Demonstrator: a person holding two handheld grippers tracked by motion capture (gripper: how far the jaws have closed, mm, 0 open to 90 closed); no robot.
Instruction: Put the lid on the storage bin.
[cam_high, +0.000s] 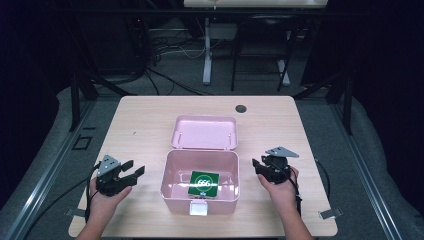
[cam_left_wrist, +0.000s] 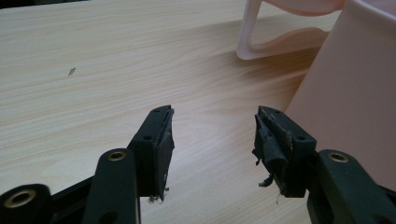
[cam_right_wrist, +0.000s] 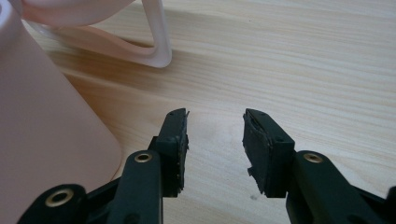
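I hold my left tongs (cam_high: 134, 172) at the near left of the desk (cam_high: 145, 125), jaws wide apart with nothing between them, just left of a pink box (cam_high: 172, 187). My right tongs (cam_high: 258, 165) sit at the near right, jaws parted and empty, just right of the same box. Neither touches it. The box stands open at the near middle of the desk, with a green card pack (cam_high: 203, 183) lying flat inside on its floor. Its lid (cam_high: 204, 133) lies folded back on the far side. Farther off, a small dark hole (cam_high: 241, 108) marks the desk's far edge.
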